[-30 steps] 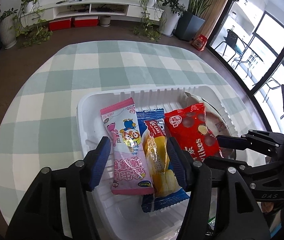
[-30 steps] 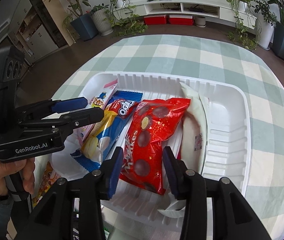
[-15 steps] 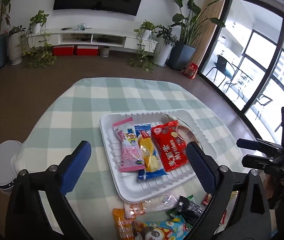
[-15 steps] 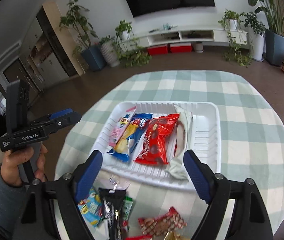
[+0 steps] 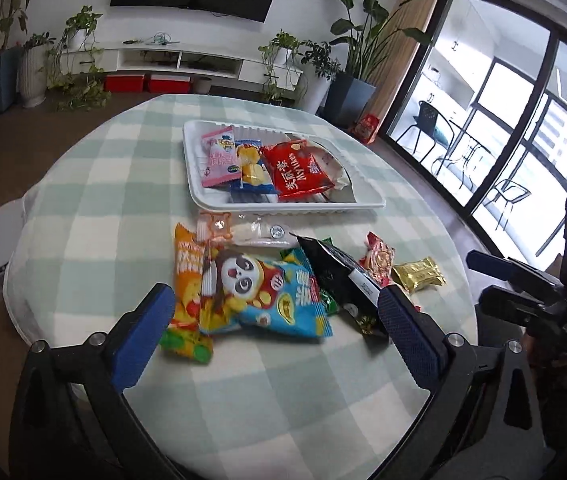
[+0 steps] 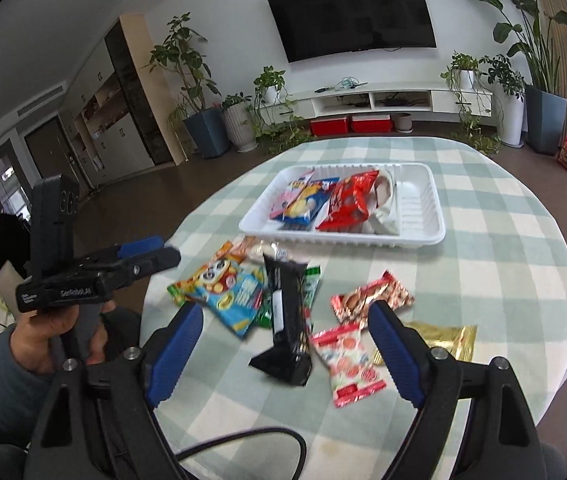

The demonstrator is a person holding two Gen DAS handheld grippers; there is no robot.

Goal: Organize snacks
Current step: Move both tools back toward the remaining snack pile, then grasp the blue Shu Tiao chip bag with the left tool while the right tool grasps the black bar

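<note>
Both tongs are held back over the near edge of the desk [image 5: 83, 184], jaws spread wide with nothing between them: the left tongs [image 5: 275, 328] sit over the panda packet [image 5: 267, 292], the right tongs [image 6: 283, 340] over the black packet [image 6: 287, 320]. The white tray [image 6: 423, 208] stands further off and already carries a pink packet [image 5: 219, 156], a yellow-and-blue packet [image 5: 251, 172], a red packet [image 5: 297, 168] and a crumpled white wrapper [image 6: 383, 200]; its right part is bare. The step in hand is judged to be the choice of the next loose snack. It would best be done by taking a packet that lies free, such as the gold sweet [image 5: 419, 278] or the red-and-white sweet [image 6: 351, 360], rather than one pinned under the overlapping heap, and by closing on the flat body, not the crimped end. The orange packet [image 5: 189, 292] lies partly under the panda packet, so lifting it first could drag its neighbour. From the left wrist view the balcony windows and the clear packet [image 5: 251, 232] just before the tray are seen plainly; only the right wrist view shows the hand [image 6: 59, 332] gripping the left tongs and the brown-red packet [image 6: 371, 296] in full.
</note>
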